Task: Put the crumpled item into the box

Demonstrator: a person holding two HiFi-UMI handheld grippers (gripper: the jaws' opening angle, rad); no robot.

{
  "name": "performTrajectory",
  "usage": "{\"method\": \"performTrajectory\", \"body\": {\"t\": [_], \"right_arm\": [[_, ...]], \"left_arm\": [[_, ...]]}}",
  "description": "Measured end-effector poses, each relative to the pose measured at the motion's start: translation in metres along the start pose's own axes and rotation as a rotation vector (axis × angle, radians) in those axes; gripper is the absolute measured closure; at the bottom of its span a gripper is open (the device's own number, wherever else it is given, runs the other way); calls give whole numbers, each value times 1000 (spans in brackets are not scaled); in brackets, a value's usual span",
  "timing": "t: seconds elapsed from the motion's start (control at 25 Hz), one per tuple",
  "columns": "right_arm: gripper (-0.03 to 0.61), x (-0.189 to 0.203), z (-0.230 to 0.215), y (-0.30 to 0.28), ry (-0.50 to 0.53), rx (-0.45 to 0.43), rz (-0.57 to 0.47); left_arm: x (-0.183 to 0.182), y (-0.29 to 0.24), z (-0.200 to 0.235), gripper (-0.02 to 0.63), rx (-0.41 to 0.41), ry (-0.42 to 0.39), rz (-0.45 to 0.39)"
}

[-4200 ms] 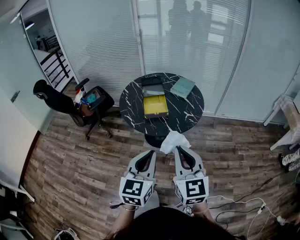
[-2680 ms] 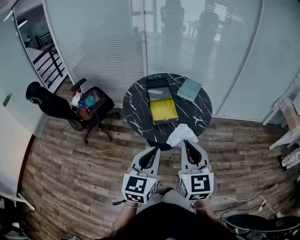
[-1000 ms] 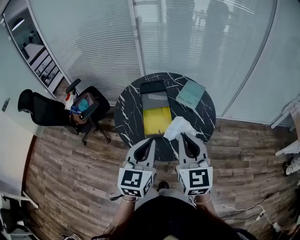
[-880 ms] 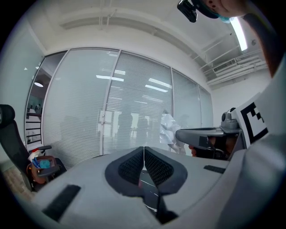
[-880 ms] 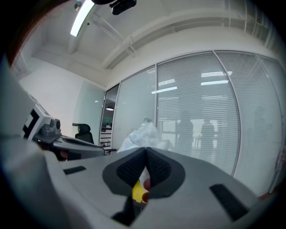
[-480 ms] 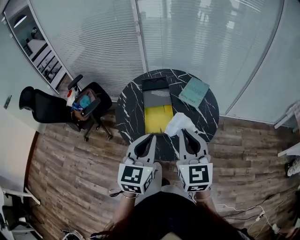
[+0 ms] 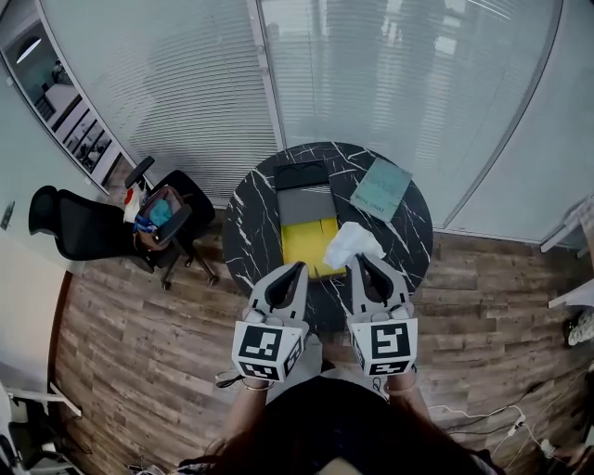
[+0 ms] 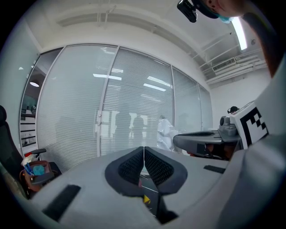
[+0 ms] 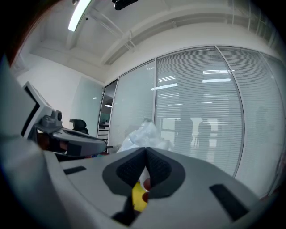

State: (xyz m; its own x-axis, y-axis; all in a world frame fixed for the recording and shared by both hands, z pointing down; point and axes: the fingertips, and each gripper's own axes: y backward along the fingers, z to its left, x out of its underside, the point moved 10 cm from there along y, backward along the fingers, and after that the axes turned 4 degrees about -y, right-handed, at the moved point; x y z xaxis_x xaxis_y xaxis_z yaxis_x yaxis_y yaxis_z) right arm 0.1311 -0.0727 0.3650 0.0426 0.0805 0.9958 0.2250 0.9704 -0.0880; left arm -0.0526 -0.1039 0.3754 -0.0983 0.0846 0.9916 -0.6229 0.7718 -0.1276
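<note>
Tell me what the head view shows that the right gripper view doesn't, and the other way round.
Only the head view: the round marble table, the teal book and the wood floor. Only the right gripper view: the ceiling light strip, and a close look at the right gripper with jaws shut on the crumpled white item. Both: that item, the left gripper, the blinds, and yellow from the box.
</note>
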Motion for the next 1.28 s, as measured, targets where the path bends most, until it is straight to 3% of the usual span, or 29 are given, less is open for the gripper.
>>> {"method": "performTrajectory", "body": {"t": [0.48,1.28], "right_arm": [[554,1,0,-58,35,-35,32],[554,30,9,-128,180,-115,134]], "left_arm": [[-1,-33,38,586,2,9,2],[5,-66,80,586,12,34,18]]}}
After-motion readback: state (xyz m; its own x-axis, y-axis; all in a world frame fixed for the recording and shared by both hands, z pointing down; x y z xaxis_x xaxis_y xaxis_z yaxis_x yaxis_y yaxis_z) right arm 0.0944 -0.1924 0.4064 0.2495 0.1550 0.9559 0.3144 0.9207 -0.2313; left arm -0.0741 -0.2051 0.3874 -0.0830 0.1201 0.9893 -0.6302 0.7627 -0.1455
